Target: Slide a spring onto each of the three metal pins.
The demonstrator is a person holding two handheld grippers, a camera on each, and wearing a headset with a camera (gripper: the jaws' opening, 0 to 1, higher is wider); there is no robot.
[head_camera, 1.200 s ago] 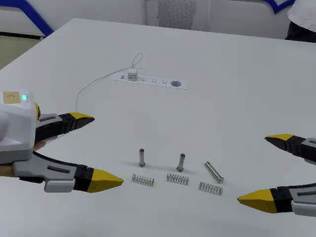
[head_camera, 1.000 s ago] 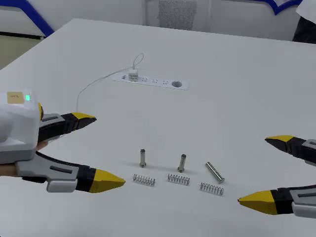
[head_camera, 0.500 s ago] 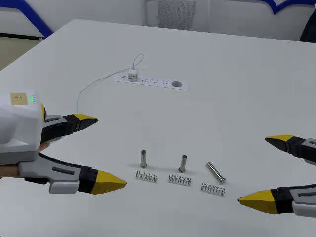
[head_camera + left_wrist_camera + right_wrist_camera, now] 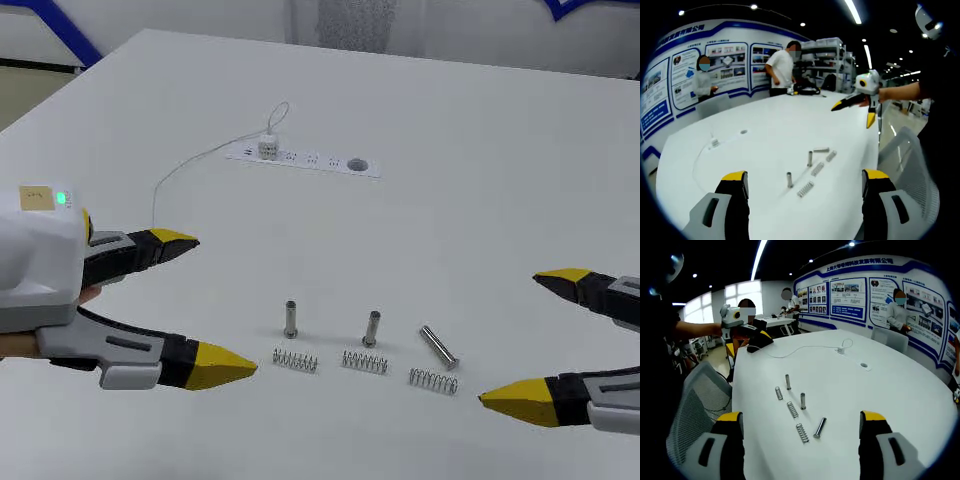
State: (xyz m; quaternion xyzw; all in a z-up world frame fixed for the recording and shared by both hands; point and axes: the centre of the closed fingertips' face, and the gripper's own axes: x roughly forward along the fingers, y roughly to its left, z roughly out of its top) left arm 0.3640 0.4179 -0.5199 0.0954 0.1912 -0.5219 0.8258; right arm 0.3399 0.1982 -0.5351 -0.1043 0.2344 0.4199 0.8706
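Three metal pins stand or lie on the white table: the left pin (image 4: 291,318) and the middle pin (image 4: 371,328) are upright, the right pin (image 4: 436,346) lies on its side. In front of each lies a spring: left spring (image 4: 295,359), middle spring (image 4: 364,362), right spring (image 4: 433,380). My left gripper (image 4: 220,300) hovers open to the left of them, holding nothing. My right gripper (image 4: 545,335) hovers open to their right, also holding nothing. The pins (image 4: 809,158) and springs (image 4: 805,188) lie ahead between the left jaws; the lying pin (image 4: 819,427) is nearest the right jaws.
A white power strip (image 4: 305,160) with a plugged-in adapter and a white cable (image 4: 180,170) lies further back on the table. A mesh chair (image 4: 700,405) stands at the table's edge. People stand by a wall of posters beyond the table.
The head camera has shifted a little; the pins and springs have not moved. Both grippers stay open in about the same places.
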